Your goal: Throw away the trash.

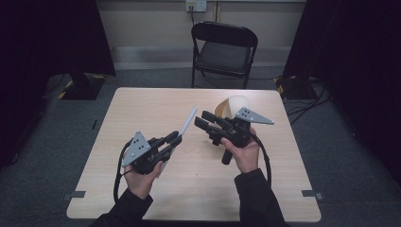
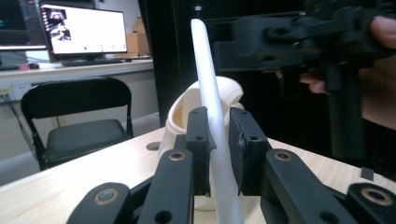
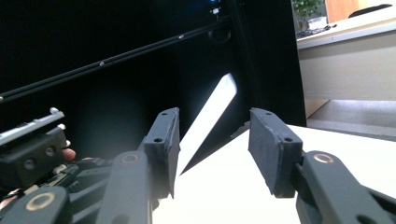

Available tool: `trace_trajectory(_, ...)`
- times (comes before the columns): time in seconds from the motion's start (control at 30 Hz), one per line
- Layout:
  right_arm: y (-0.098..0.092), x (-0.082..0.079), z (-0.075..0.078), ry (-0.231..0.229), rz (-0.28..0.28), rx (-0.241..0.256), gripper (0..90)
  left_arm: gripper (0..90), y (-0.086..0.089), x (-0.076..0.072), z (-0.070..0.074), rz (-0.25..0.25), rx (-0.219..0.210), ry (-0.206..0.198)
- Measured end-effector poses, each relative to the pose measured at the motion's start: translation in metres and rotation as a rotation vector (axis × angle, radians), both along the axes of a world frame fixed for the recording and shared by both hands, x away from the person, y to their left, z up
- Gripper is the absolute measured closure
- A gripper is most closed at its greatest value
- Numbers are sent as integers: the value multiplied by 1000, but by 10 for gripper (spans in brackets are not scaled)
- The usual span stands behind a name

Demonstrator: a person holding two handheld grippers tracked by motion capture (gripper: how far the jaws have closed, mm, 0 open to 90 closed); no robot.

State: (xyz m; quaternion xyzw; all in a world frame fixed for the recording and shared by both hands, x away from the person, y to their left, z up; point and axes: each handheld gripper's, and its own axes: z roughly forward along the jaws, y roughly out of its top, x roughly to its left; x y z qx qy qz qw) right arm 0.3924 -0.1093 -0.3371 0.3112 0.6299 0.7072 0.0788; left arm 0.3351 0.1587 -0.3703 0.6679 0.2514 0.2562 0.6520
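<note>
**White strip clamped in left gripper, right gripper open beside it**

High view: left gripper [image 1: 174,138], held above the table's [image 1: 142,104] middle toward the near-left, clenched on a thin white strip [image 1: 188,121] slanting up and away toward the far edge. Right gripper [image 1: 202,121], held above the middle toward the right edge, pointing left at the strip's upper end, close to it; contact impossible to tell. Cream bowl [image 1: 232,105] tipped on its side just behind the right gripper, near the far-right part of the tabletop. Black folding chair [image 1: 224,49] beyond the far edge.

Left gripper view: jaws closed on the white strip [image 2: 210,107], rising upright between them. Cream bowl [image 2: 187,112] behind, lying on the table, mouth turned leftward. Right gripper's black body across the upper right, a hand [image 2: 380,74] wrapped around it.

Right gripper view: jaws spread apart, released, nothing between the pads. White strip [image 3: 208,121] slanting beyond the gap, nearer the left jaw. Left gripper's body at lower left.
</note>
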Motion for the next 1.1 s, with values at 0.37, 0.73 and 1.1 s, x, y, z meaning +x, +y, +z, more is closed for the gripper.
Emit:
trace_trajectory(0.37,11,-1,-5,54,78,21,807,747,-6,1,-5,-22,16,37)
trace_trajectory(0.73,2,-1,-3,-14,4,-36,815,519,61,-2,-64,149,221,280)
trace_trajectory(1.1,-6,7,2,-57,-67,-45,816,351,97,-4,-120,275,351,496)
